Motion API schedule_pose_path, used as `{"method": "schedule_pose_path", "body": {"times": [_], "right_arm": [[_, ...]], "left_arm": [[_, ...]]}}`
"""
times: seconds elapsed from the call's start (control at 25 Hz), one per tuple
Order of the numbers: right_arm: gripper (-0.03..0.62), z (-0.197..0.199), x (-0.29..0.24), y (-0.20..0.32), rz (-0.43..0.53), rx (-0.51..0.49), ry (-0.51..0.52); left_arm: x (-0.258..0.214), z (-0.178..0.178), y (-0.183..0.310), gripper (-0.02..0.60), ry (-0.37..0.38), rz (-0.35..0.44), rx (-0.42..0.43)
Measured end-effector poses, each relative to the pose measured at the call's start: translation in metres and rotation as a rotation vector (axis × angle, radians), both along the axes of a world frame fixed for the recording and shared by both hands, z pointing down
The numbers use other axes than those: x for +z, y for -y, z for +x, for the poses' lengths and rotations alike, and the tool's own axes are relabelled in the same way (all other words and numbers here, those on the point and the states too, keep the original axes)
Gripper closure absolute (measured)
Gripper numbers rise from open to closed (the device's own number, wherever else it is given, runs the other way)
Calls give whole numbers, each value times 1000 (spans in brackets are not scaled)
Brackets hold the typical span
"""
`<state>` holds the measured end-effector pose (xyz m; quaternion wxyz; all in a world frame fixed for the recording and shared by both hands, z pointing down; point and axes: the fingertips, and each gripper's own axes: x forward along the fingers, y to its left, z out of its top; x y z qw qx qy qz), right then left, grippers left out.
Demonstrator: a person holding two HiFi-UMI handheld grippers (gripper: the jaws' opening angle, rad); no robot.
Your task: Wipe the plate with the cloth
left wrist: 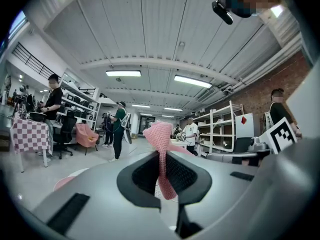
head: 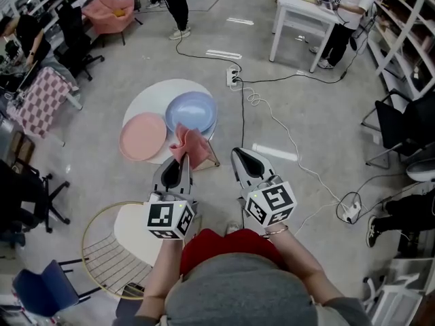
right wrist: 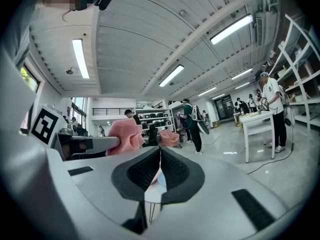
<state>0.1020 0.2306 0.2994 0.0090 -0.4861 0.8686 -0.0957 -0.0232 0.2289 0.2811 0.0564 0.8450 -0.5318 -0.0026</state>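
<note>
A pink cloth [head: 191, 146] hangs bunched from my left gripper [head: 184, 159], which is shut on it just above the near edge of a small round white table [head: 155, 93]. On that table lie a blue plate [head: 192, 111] and, to its left, a pink plate [head: 143, 136]. In the left gripper view the cloth [left wrist: 161, 139] stands pinched between the jaws of the left gripper [left wrist: 163, 158]. My right gripper [head: 238, 154] hovers to the right of the cloth, shut with nothing in it. From the right gripper [right wrist: 160, 153] view the cloth [right wrist: 124, 136] shows to the left.
A power strip [head: 233, 77] and cables [head: 285, 136] run over the floor behind and right of the table. A wire basket stand [head: 112, 255] sits near my left. A white desk [head: 299, 9] with a person stands far right; office chairs [head: 399, 123] line the right side.
</note>
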Motion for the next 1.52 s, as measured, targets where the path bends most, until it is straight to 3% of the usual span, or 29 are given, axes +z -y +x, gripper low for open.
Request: {"method": "schedule_pose_path", "body": {"times": [0.28,0.68,1.04,1.52], "right_arm": [[565,20,6,12,-25,-5,12],[565,16,23,56,-75,-11,36],[565,-4,49,150,-142,36,-1],[565,-48,77,289,-244,132,-59]], "left_arm": [[-5,8,14,549,25,13,-40],[14,-9,66,549,47,-37,-69],[36,-39,167,549,30,-75,-43],[75,-90,299,549,-19,-185,38]]}}
